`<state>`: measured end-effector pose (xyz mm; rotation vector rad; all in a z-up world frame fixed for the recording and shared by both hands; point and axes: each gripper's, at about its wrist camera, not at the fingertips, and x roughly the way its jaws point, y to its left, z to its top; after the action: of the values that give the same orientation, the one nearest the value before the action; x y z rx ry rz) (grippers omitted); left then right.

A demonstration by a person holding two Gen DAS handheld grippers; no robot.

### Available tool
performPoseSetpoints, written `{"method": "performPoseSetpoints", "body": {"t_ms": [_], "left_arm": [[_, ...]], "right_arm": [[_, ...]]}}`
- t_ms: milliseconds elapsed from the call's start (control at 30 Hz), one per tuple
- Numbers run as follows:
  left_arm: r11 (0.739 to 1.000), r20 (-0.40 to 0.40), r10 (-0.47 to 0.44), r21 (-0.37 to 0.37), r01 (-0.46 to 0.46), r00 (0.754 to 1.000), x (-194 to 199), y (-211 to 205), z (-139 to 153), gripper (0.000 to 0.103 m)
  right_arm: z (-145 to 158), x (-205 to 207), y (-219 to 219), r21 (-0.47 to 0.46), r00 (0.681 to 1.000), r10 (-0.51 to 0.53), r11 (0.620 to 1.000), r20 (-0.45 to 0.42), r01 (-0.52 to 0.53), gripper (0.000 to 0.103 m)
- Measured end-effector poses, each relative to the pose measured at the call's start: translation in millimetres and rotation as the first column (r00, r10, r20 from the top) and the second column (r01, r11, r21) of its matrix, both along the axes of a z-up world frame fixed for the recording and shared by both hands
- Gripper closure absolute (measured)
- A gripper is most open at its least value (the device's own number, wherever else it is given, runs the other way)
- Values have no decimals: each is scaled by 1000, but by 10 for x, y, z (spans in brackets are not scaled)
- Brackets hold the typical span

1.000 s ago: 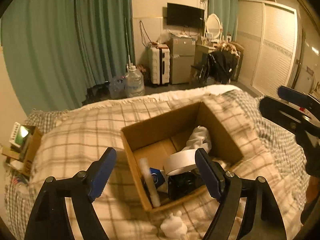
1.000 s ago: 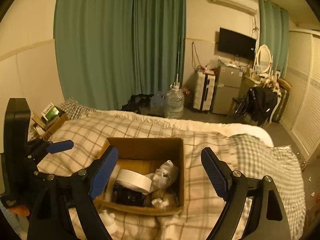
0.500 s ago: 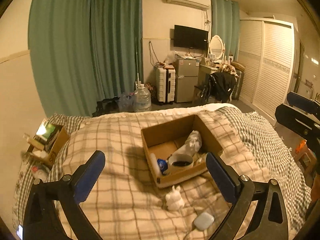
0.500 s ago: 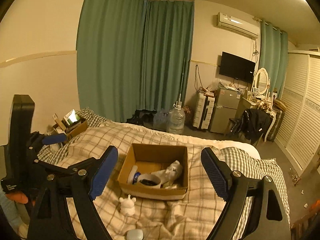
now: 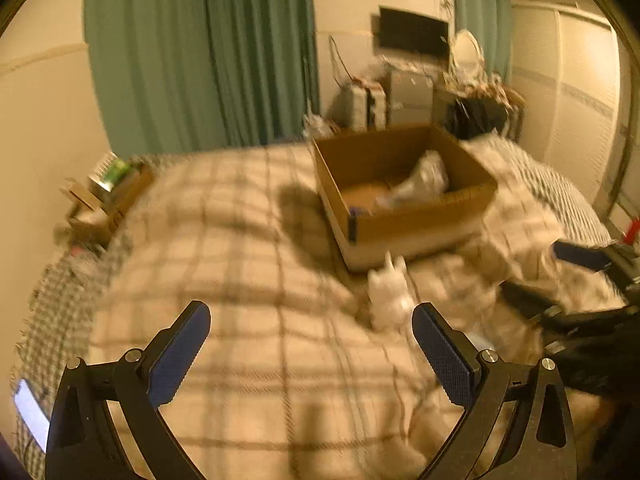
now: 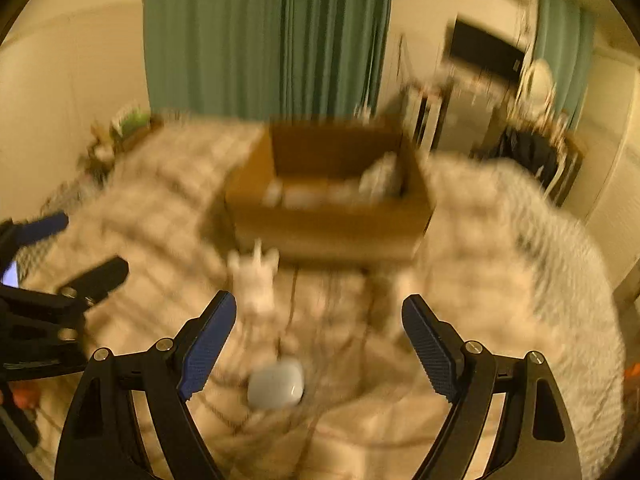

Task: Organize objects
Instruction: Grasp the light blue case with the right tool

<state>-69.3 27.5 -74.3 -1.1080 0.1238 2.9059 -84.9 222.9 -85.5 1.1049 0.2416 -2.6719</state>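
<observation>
While both frames blur, cardboard box (image 6: 328,224) mid-bed (image 5: 248,360) on plaid blanket, white figurine (image 6: 256,280) before its near wall, pale rounded case (image 6: 275,385) nearer the foot, left tool (image 5: 310,344) and right tool (image 6: 318,332) gaping, empty.

Bare plaid blanket (image 5: 256,360) between and ahead of the left fingers (image 5: 176,354), white figurine (image 5: 390,300) just inside the right-hand one, cardboard box (image 5: 404,216) beyond, small white case (image 6: 276,384) between the right gripper's fingers (image 6: 206,346)
</observation>
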Motion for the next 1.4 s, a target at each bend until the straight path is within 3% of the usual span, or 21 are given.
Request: {"method": "performPoseSetpoints", "body": {"t_ms": [133,467,533,667,700,833,1033,1233,1400], "left_arm": [[1000,56,-3,-23,4,998,-48,32,-226,0],[998,117,34,40,-39,993,-110,-109,-369,0],[998,122,34,51,-41,992,-107,-123,-374,0],[997,129,32,69,-41,991,-98,-136,-384,0],[996,134,30,74,-40,991,-100,-142,-392,0],[995,154,30,87,-44,988,-98,-134,-407,0],[998,179,30,41,-38,983,-170,-8,-386,0],[999,195,-19,33,13,981,-452,341,-343,0],[1000,230,-20,-11,24,973,-774,658,-521,0]], "right_arm": [[-385,-148,-40,29,993,12,999,120,-16,24],[-758,-259,-279,89,958,82,990,275,-110,24],[-821,-260,-336,128,953,82,984,291,-124,28],[-872,-245,-398,169,948,84,976,307,-141,49],[-875,-238,-407,171,947,88,974,308,-146,54],[-787,-193,-389,176,959,81,976,272,-132,54],[-320,-202,-124,110,986,47,992,161,-65,54],[94,-632,133,141,998,12,990,61,-20,54],[43,-832,242,105,998,-15,994,55,9,54]]}}
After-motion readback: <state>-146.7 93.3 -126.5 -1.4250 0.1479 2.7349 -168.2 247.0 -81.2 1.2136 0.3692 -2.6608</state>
